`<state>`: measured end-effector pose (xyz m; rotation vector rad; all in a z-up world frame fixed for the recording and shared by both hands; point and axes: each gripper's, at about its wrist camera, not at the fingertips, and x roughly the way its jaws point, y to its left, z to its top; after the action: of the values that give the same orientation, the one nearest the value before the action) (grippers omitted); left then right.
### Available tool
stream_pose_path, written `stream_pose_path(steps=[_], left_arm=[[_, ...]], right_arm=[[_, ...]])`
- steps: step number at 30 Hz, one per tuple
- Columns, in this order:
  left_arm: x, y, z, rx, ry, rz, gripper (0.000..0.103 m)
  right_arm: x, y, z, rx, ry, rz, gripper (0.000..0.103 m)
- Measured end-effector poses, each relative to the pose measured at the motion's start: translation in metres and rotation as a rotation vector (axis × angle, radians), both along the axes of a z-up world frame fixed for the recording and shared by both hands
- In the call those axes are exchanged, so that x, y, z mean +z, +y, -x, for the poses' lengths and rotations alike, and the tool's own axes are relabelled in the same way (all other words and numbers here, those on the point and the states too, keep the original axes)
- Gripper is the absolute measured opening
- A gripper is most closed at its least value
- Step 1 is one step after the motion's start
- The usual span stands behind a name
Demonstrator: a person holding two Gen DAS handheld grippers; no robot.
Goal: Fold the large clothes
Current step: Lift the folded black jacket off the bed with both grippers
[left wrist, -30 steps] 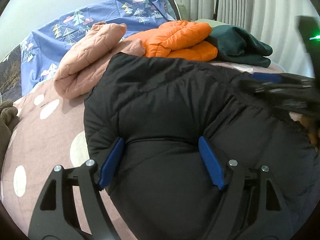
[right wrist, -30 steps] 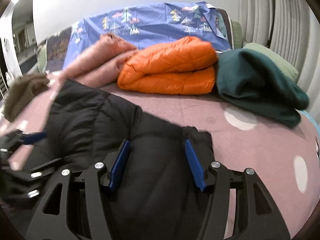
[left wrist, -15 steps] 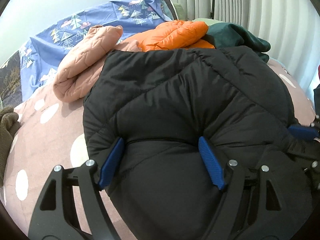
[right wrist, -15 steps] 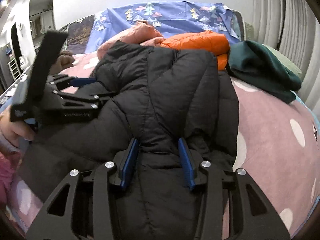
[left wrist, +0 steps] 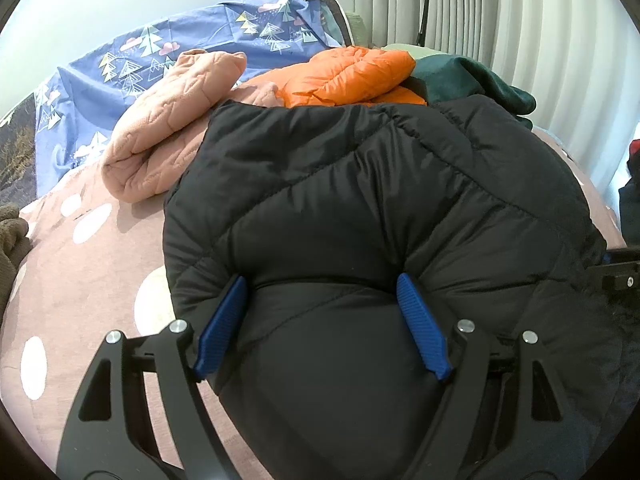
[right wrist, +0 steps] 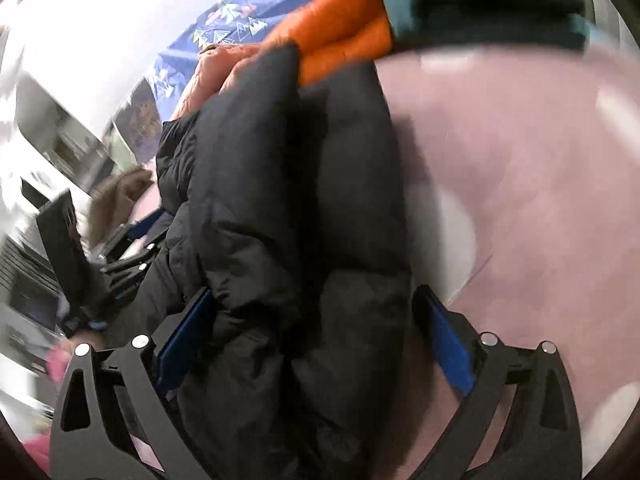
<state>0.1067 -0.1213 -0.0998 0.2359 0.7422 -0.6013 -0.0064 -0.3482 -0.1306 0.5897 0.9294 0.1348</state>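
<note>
A black puffer jacket (left wrist: 360, 208) lies bunched on the pink dotted bedsheet (left wrist: 92, 272). My left gripper (left wrist: 320, 320) has its blue pads wide apart around a thick fold of the jacket's near edge. In the right wrist view, which is blurred and tilted, the jacket (right wrist: 288, 220) runs away from my right gripper (right wrist: 312, 328). Its pads stand wide apart on either side of the jacket's end. The left gripper also shows in the right wrist view (right wrist: 136, 232), at the jacket's left side.
A folded pink quilted jacket (left wrist: 168, 128), a folded orange puffer (left wrist: 348, 72) and a dark green garment (left wrist: 472, 80) lie at the back of the bed before a blue tree-print pillow (left wrist: 160, 56). A brown garment (left wrist: 12, 232) sits at the left edge. Curtains (left wrist: 500, 12) hang at the right.
The right gripper's jaws have widened around the jacket and it has swung and tilted, blurring its view. The left gripper has stayed on the same fold.
</note>
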Motion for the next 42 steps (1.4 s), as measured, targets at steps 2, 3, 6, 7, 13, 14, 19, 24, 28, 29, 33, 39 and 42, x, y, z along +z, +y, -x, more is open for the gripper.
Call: stream_pose_path(steps=[2,3,6,7,13,14,19,24,28,29,33,39,42], left_arm=[[0.000,0.001,0.000,0.000,0.002,0.007,0.079],[0.000,0.001,0.000,0.000,0.002,0.006,0.079],[0.000,0.001,-0.001,0.001,0.004,0.013,0.079],[0.000,0.001,-0.001,0.001,0.005,0.016,0.079],[0.008,0.017,-0.006,0.047,0.034,0.097,0.086],[0.012,0.029,-0.009,0.087,0.065,0.155,0.090],[-0.001,0.079,-0.023,0.205,0.291,0.379,0.101],[-0.030,0.058,-0.013,0.050,0.500,0.494,0.101],[0.003,0.030,0.004,-0.001,0.322,0.372,0.065],[0.014,0.030,0.008,-0.016,0.279,0.363,0.055],[0.077,0.041,0.031,-0.049,0.078,0.350,0.048],[0.166,0.091,0.037,0.008,-0.162,0.350,0.048],[0.200,0.123,0.022,0.077,-0.256,0.315,0.049]], right_arm=[[0.002,0.001,0.004,0.024,0.010,-0.060,0.100],[0.001,0.001,0.007,0.049,0.019,-0.124,0.101],[-0.003,0.014,0.014,0.119,0.043,-0.154,0.101],[-0.006,0.020,0.014,0.129,0.042,-0.114,0.101],[-0.001,0.027,0.022,0.091,-0.004,-0.085,0.052],[0.000,0.028,0.025,0.093,-0.012,-0.069,0.051],[-0.001,0.034,0.031,0.091,-0.043,-0.012,0.052],[-0.004,0.039,0.025,0.085,-0.055,-0.002,0.053],[0.016,0.048,0.029,0.066,-0.101,0.060,0.035],[0.029,0.053,0.032,0.073,-0.138,0.076,0.032],[0.079,0.071,0.038,0.111,-0.271,0.095,0.031],[0.153,0.122,-0.001,0.229,-0.476,0.122,0.031],[0.175,0.145,-0.043,0.297,-0.530,0.102,0.031]])
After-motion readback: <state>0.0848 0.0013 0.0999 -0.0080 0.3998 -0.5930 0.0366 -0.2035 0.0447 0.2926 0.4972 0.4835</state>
